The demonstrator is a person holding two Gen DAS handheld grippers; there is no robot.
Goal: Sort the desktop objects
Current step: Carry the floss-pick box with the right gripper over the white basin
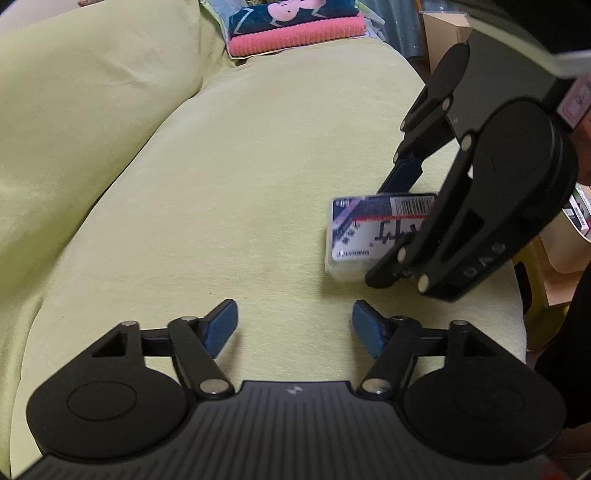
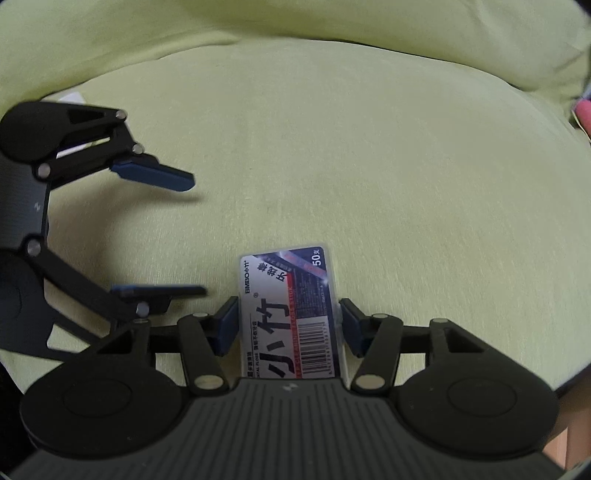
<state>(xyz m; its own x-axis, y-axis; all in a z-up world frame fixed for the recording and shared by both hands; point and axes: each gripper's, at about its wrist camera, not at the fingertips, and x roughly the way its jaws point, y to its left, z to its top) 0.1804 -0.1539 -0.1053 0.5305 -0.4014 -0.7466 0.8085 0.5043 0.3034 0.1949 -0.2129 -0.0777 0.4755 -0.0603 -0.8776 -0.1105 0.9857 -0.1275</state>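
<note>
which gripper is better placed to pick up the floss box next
Right. The right gripper already has its fingers on either side of the floss box, though whether they grip it yet is unclear. The left gripper is open with nothing between its fingers, off to the side over the green cushion.

Wide bare stretch of yellow-green sofa cushion (image 1: 229, 206) ahead, open for passing. The right gripper (image 1: 402, 236) and its clear plastic dental-floss box (image 1: 373, 236) block the right; folded pink and navy towels (image 1: 295, 26) crowd the far end.

The right gripper (image 2: 286, 325) is clamped on something, while the left gripper (image 1: 294, 326) hangs spread and empty.
</note>
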